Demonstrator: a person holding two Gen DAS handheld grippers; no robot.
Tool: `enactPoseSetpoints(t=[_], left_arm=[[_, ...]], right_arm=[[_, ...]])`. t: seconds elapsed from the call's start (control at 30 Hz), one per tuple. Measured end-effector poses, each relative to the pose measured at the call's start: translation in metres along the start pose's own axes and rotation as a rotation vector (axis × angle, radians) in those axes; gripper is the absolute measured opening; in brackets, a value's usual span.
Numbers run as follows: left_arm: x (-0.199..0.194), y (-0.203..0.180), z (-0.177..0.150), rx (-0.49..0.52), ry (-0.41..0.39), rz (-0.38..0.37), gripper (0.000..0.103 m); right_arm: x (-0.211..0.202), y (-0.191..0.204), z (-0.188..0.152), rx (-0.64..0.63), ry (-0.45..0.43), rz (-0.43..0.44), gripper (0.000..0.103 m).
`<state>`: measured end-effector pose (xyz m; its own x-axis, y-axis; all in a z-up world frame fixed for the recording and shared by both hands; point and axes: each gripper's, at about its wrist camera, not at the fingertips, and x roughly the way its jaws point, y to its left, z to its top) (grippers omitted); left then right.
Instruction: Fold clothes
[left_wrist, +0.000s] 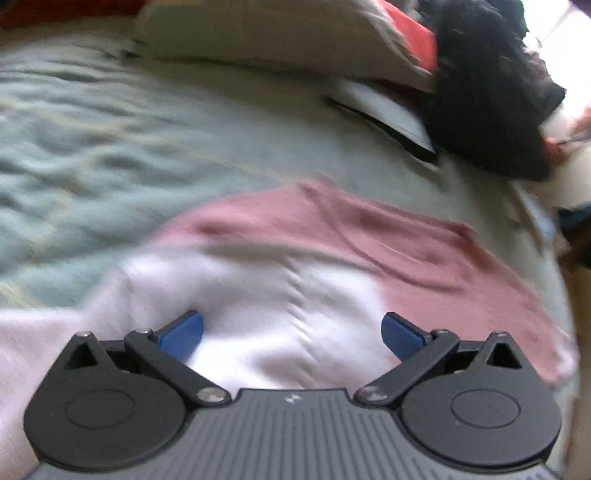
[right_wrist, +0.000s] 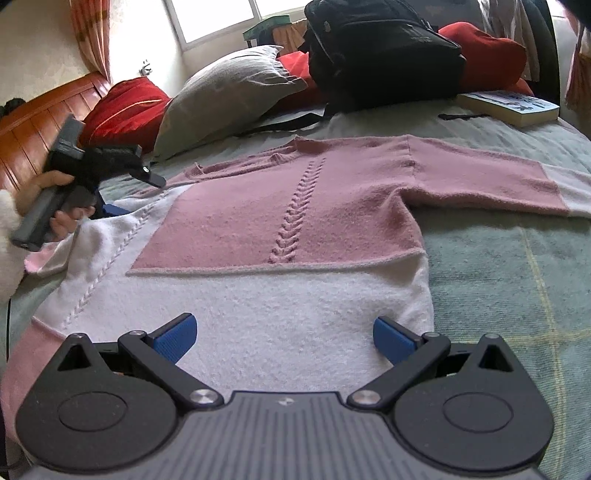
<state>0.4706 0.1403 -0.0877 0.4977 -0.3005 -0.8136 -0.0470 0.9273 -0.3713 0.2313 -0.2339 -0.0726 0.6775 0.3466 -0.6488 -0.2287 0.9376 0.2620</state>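
A pink and white knit sweater (right_wrist: 295, 221) lies spread on the bed, with its left side folded over the body and its right sleeve (right_wrist: 498, 181) stretched out to the right. My right gripper (right_wrist: 284, 339) is open and empty over the white hem. My left gripper (left_wrist: 291, 336) is open and empty just above the white part of the sweater (left_wrist: 280, 295); that view is blurred. The left gripper also shows in the right wrist view (right_wrist: 110, 206), held by a hand at the sweater's folded left edge.
The bed has a pale green blanket (right_wrist: 517, 277). A grey pillow (right_wrist: 229, 96), red cushions (right_wrist: 125, 107), a black backpack (right_wrist: 380, 51) and a book (right_wrist: 509, 105) lie at the far side. A wooden headboard (right_wrist: 33, 122) is at the left.
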Motion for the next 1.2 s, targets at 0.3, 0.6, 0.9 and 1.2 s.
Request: enactPoseSetpoints(t=[0.3,0.6,0.9,1.2], left_arm=[[-0.014,-0.011,0.010,-0.036,-0.083,0.030,0.102],[-0.098,-0.045,-0.044,0.140,-0.060,-0.064,0.102],[-0.114,-0.087,-0.165,0.502,0.031,-0.020,0.102],[-0.126,-0.062,-0.238,0.472,0.015,0.059,0.102]], right_arm=[[-0.013,0.001,-0.006,0.008,0.002,-0.003,0.103],[-0.031,0.017,-0.011,0.004,-0.001,0.035,0.103],[-0.037,0.032,-0.027,-0.058,0.026,0.019,0.103],[-0.024,0.036,-0.044,-0.118,0.053,0.005,0.103]])
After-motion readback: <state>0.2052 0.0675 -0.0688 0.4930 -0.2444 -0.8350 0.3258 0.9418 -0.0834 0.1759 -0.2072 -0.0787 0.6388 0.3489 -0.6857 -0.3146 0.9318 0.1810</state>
